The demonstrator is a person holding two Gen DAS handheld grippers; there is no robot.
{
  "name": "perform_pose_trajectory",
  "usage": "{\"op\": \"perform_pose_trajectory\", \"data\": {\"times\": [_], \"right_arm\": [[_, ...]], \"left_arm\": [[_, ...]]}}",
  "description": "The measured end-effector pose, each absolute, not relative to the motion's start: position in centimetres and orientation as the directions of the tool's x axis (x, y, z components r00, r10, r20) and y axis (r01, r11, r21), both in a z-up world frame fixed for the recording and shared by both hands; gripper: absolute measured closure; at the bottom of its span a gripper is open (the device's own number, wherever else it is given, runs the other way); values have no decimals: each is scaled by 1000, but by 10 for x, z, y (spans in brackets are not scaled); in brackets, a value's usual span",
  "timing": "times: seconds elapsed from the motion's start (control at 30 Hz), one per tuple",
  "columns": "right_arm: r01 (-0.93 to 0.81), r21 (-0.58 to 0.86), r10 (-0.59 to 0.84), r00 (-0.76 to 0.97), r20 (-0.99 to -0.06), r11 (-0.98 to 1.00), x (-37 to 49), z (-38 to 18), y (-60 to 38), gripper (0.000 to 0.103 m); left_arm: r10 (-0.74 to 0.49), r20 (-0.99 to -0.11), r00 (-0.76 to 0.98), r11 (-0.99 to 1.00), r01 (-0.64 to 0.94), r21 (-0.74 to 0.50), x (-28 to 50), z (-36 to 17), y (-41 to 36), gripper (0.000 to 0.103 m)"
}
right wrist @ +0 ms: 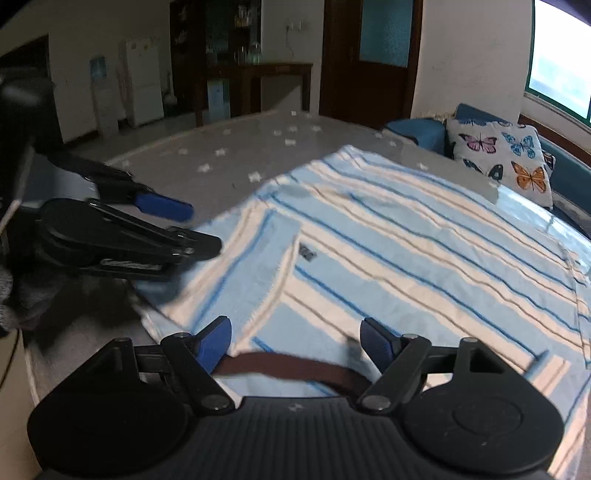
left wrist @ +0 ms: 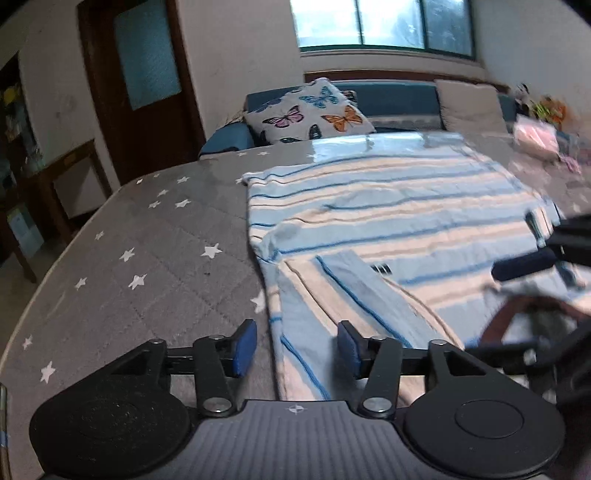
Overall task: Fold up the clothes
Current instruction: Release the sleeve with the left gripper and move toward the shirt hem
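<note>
Closest to us is the left gripper [left wrist: 297, 349], with its blue pads [left wrist: 245, 347] spread wide apart. Nothing is between them. It hangs over the near edge of the striped shirt [left wrist: 388, 221], where one sleeve [left wrist: 354, 291] is folded in across the body.

The shirt is light blue with white and tan stripes. It lies flat on a gray table cover [left wrist: 147, 258] that has little white stars on it. A small dark tag [right wrist: 307, 252] shows on the cloth.

The right gripper [right wrist: 297, 341] is open too, its two fingers [right wrist: 216, 341] well apart and holding nothing. It sits above the shirt's brown collar [right wrist: 291, 367]. From this side the left gripper [right wrist: 199, 229] shows at the left, near the shirt's edge.

Behind the table is a blue sofa [left wrist: 391, 96] with a butterfly pillow [left wrist: 310, 110] on it. A dark wooden door [left wrist: 140, 85] stands to the left, and a window [left wrist: 384, 22] is up above the sofa.
</note>
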State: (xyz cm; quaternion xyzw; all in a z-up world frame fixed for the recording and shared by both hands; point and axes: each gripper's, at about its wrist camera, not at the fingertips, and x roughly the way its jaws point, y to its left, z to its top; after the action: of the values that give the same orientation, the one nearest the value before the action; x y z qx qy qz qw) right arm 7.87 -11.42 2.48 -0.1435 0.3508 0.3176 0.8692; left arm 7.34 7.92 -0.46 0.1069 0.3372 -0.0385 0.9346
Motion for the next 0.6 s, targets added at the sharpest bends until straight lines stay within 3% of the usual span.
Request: {"op": "perform_pose_trajectory", "data": {"times": [0.4, 0.6], "right_arm": [[-673, -68, 439, 551, -710, 736, 72, 21, -111, 24], [-665, -81, 442, 577, -687, 742, 51, 36, -145, 24]], "left_arm": [[-16, -589, 808, 923, 237, 302, 29, 3, 64, 44], [-103, -563, 820, 837, 377, 397, -6, -5, 53, 38]]}}
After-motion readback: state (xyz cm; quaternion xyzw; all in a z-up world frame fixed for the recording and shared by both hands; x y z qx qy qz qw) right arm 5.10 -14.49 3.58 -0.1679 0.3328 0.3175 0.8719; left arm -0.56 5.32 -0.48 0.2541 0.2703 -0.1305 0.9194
